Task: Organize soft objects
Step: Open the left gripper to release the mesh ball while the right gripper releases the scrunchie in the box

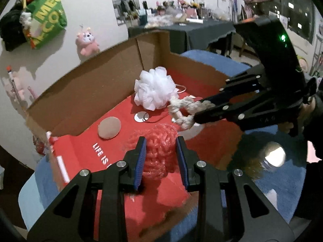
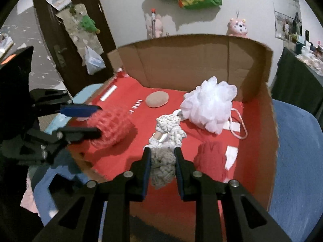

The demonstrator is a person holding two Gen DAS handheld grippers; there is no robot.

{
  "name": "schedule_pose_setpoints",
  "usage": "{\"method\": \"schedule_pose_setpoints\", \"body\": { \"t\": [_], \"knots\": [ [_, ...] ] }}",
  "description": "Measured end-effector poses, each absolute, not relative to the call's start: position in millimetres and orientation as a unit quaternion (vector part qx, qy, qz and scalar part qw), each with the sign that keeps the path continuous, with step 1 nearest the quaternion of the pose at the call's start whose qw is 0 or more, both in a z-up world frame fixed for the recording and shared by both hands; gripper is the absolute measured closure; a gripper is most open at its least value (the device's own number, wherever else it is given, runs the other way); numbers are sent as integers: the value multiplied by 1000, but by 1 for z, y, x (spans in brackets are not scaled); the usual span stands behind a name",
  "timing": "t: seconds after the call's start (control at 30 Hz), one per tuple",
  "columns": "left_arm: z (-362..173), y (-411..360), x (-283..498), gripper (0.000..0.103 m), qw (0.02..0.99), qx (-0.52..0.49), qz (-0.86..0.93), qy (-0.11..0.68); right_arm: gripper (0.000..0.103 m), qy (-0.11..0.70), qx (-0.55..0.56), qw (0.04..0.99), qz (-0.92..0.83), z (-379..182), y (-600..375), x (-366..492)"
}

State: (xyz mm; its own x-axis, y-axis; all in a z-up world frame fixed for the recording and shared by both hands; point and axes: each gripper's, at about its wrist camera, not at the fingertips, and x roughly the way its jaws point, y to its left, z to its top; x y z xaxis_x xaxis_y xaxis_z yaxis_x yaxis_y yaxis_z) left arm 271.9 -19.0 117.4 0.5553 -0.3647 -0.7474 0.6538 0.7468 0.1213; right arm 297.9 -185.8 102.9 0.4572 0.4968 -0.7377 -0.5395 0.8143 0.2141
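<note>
An open cardboard box (image 1: 84, 92) with a red floor (image 2: 125, 98) sits on a blue cushion. My left gripper (image 1: 161, 147) is shut on a pink knitted bundle (image 1: 159, 153), held over the box's near edge; the right wrist view shows that bundle (image 2: 113, 129) at the left. My right gripper (image 2: 161, 157) is shut on a cream knotted rope toy (image 2: 163, 161), which hangs over the box floor (image 1: 181, 109). A white mesh bath pouf (image 1: 154, 87) (image 2: 210, 106) and a beige oval pad (image 1: 109, 128) (image 2: 157, 99) lie inside the box.
A red cloth lump (image 2: 211, 159) lies in the box near the right gripper. The box's tall walls (image 2: 191, 60) rise at the back and sides. A dark table (image 1: 191, 32) with clutter stands behind. A green bag (image 1: 46, 20) hangs on the wall.
</note>
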Motion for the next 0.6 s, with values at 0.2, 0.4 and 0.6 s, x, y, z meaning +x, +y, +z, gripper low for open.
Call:
{"method": "schedule_pose_setpoints", "body": {
  "t": [0.2, 0.4, 0.6],
  "knots": [
    [94, -32, 312, 75, 839, 210, -297, 405, 78, 474, -40, 834, 280, 85, -170, 336],
    [91, -32, 335, 75, 840, 207, -289, 410, 78, 501, -33, 823, 268, 71, -168, 357],
    [91, -30, 336, 75, 841, 205, -289, 408, 76, 509, -41, 819, 262, 66, -169, 358]
  ]
}}
